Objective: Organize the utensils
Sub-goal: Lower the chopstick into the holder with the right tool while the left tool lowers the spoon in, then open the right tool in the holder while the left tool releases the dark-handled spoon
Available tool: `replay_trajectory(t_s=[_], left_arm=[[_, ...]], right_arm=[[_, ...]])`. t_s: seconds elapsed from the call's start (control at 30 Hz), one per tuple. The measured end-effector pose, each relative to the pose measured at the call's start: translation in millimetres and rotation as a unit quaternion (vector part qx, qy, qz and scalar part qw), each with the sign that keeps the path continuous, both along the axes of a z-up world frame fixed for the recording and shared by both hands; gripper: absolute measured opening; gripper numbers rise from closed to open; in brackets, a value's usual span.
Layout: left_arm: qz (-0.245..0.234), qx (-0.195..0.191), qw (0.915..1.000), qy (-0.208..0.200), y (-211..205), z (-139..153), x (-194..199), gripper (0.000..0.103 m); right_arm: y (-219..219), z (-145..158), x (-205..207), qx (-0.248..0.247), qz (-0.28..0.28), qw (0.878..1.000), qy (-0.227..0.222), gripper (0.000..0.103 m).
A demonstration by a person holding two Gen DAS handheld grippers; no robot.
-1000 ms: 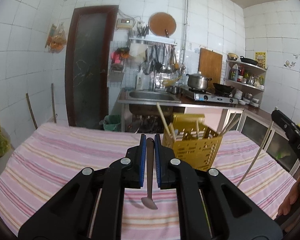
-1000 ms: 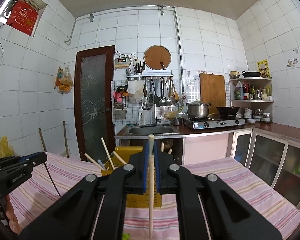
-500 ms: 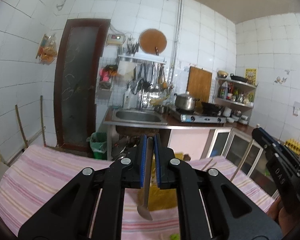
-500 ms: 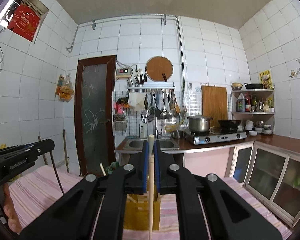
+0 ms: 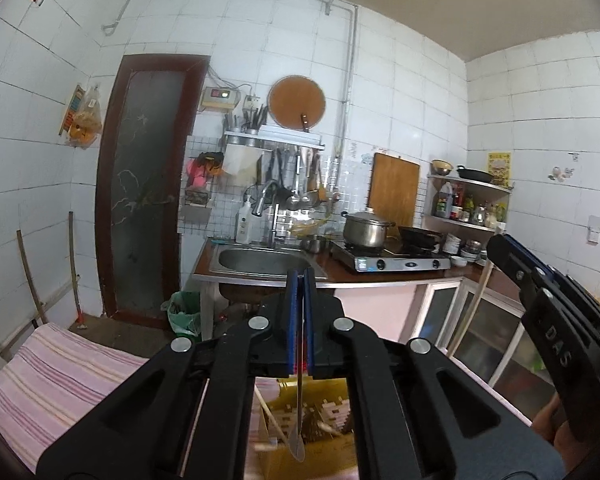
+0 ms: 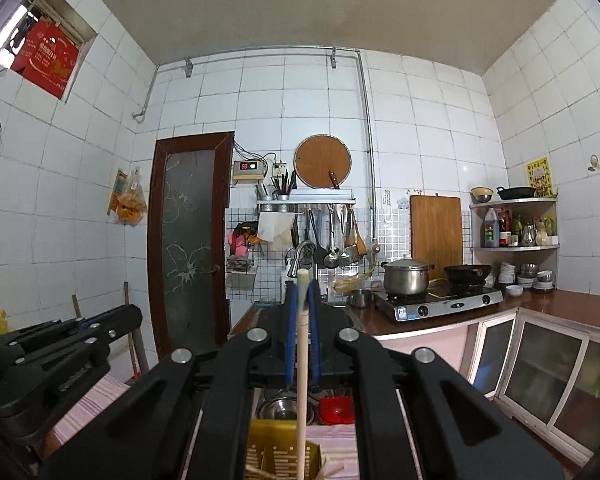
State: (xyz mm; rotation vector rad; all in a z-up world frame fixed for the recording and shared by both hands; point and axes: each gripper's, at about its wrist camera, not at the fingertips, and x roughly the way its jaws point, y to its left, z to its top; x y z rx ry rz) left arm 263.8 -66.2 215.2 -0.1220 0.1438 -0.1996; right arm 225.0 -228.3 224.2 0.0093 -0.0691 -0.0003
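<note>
My left gripper is shut on a thin metal spoon, which hangs down edge-on with its bowl over the yellow slotted utensil basket. Several chopsticks lie in that basket. My right gripper is shut on a pale wooden chopstick that stands upright above the same basket. In the left wrist view the right gripper shows at the right with its chopstick. The left gripper appears at the left edge of the right wrist view.
The basket stands on a table under a pink striped cloth. Beyond the table are a steel sink, a stove with a pot, glass-fronted cabinets and a dark door. A hand shows low right.
Both grippers have risen well above the table; the basket has dropped to the bottom of both views. The spoon now shows edge-on, and both utensils stay clamped.
</note>
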Motion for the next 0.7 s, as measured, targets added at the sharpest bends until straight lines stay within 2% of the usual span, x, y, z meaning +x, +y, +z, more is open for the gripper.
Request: replay_trajectory(t_s=[0.17, 0.37, 0.47, 0.6, 0.63, 0.67, 0.7], left_arm=[[-0.002, -0.005, 0.9999, 0.01, -6, -11, 35, 0.001], [-0.01, -0.002, 0.9989, 0.047, -12, -54, 70, 0.001], [-0.008, 0.003, 0.9974, 0.072, -13, -76, 86, 0.001], [-0.016, -0.021, 0.9932, 0.113, 0, -86, 95, 0.003], [-0.015, -0.02, 0.9925, 0.119, 2, -84, 95, 0.009], [-0.013, -0.016, 0.992, 0.124, 4, -81, 91, 0.024], [-0.011, -0.013, 0.992, 0.125, 5, -77, 87, 0.034]], right_arm=[[5, -12, 29, 0.0, -0.002, 1.0, 0.011, 0.006], [3, -44, 66, -0.002, -0.001, 0.999, 0.043, 0.006], [0, -63, 76, -0.005, -0.006, 0.998, 0.063, 0.006], [-9, -71, 78, -0.003, -0.022, 0.996, 0.086, 0.01], [-12, -70, 80, -0.001, -0.022, 0.995, 0.098, 0.016], [-15, -68, 79, 0.002, -0.024, 0.993, 0.113, 0.045], [-18, -65, 77, 0.005, -0.03, 0.992, 0.119, 0.067]])
